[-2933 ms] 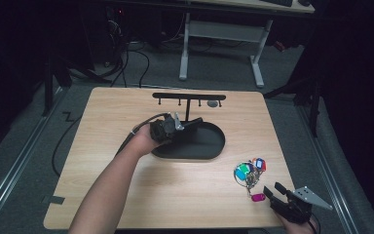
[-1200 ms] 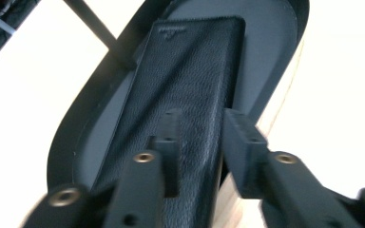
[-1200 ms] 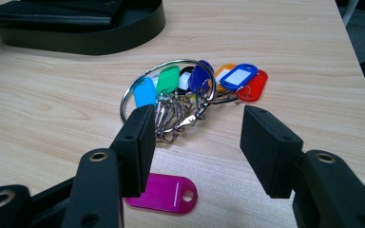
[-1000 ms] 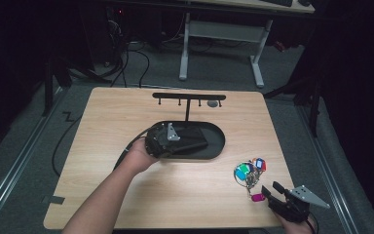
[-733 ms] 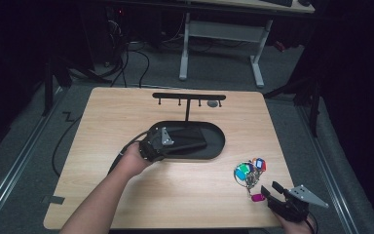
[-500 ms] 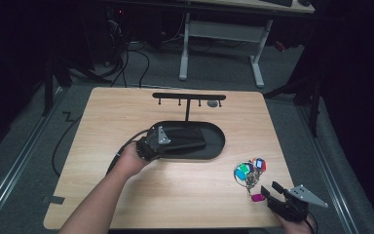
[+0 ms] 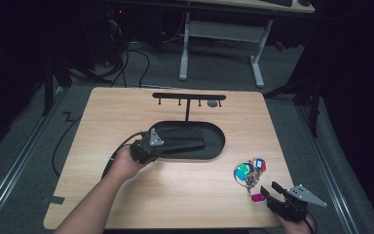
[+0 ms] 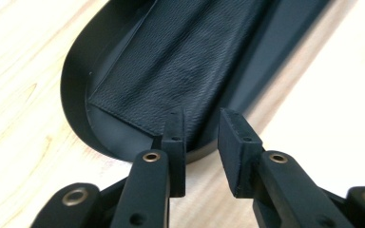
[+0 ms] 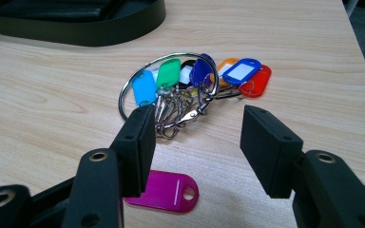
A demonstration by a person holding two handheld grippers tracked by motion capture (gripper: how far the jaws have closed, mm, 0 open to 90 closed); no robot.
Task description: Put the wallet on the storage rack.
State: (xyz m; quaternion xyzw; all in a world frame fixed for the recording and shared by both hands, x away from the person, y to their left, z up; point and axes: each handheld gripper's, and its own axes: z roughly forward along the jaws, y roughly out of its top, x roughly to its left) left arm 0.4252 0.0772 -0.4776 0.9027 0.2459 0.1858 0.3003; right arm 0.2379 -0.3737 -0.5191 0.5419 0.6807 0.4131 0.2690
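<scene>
The left hand-held gripper [image 8: 199, 142] hovers at the 9 o'clock end of a black oval tray [image 7: 216, 146], its jaws having just narrowed to a small gap with nothing between the pads; their tips sit just over the tray's rim. Inside the tray lies a black leather wallet [image 8: 171, 71], flat, its long axis running along the tray's own, from 9 to 3 o'clock across the surface in the high view, the near short edge facing the jaws. At 5 o'clock on the surface the right hand-held gripper [image 9: 195, 142] stands with jaws wide apart and empty, aimed at a ring of coloured key tags [image 9: 185, 80]; a magenta tag [image 9: 166, 192] lies loose just under its left jaw. A black T-shaped hook rack [image 7: 189, 97] rises at 12 o'clock behind the tray. The light wooden surface [image 7: 175, 195] stands on grey carpet in a dark room, cables and white desk legs [image 7: 219, 53] beyond.
</scene>
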